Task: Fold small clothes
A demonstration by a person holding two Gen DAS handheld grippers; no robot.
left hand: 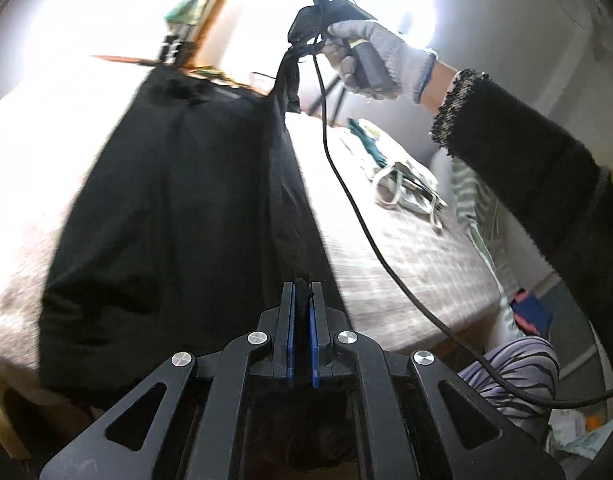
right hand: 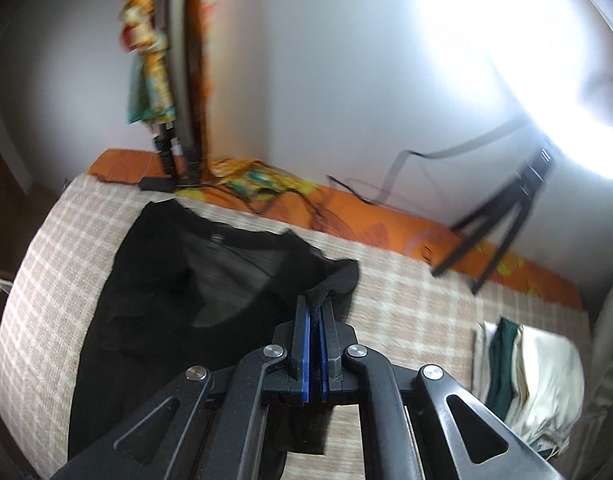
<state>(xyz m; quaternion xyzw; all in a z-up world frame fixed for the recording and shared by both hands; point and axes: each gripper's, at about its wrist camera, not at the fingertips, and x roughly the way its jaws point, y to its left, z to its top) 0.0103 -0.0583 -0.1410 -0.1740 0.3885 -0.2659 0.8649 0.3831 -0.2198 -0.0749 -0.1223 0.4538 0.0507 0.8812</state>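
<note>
A black garment (left hand: 166,208) lies partly on the checked bed cover (left hand: 406,248), with its right edge lifted. My left gripper (left hand: 302,286) is shut on the near end of that edge. My right gripper (left hand: 306,36), held by a gloved hand, is shut on the far end and holds it up in the air. In the right wrist view the right gripper (right hand: 315,300) pinches a black fold, and the rest of the garment (right hand: 178,280) spreads flat below on the cover (right hand: 418,300).
A pale folded cloth pile (left hand: 406,184) lies on the bed to the right, also in the right wrist view (right hand: 526,380). A tripod (right hand: 502,236) stands at the back on an orange strip (right hand: 366,228). A black cable (left hand: 366,220) hangs from the right gripper.
</note>
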